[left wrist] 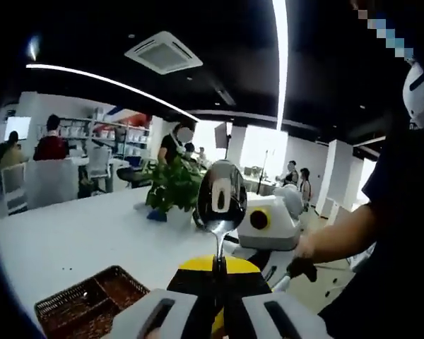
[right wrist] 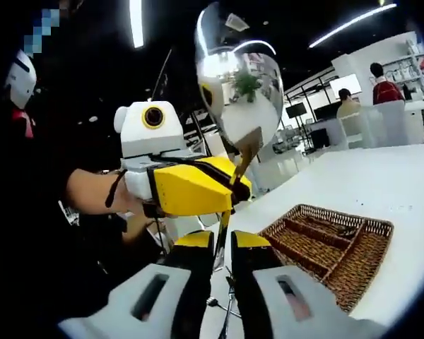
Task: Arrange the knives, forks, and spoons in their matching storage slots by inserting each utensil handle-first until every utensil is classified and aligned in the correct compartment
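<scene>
A steel spoon (left wrist: 221, 201) stands bowl-up, and my left gripper (left wrist: 218, 272) is shut on its neck. From the other side, the spoon (right wrist: 240, 92) rises out of the left gripper (right wrist: 230, 187), whose fingers are yellow. The handle's lower end hangs between the fingertips of my right gripper (right wrist: 222, 244). Its jaws stand a little apart, with a narrow gap on each side of the handle. The right gripper (left wrist: 265, 222) is just behind the spoon, held by a person's hand. A brown wicker tray (left wrist: 71, 300) with long compartments lies on the white table; the tray (right wrist: 371, 244) is to my right.
The white table (left wrist: 78, 233) reaches far back, and its near edge (right wrist: 268, 205) runs by the grippers. A potted green plant (left wrist: 173, 185) stands mid-table. The person's dark-sleeved body (left wrist: 396, 233) is close on the right. White chairs (left wrist: 46, 180) and seated people are farther off.
</scene>
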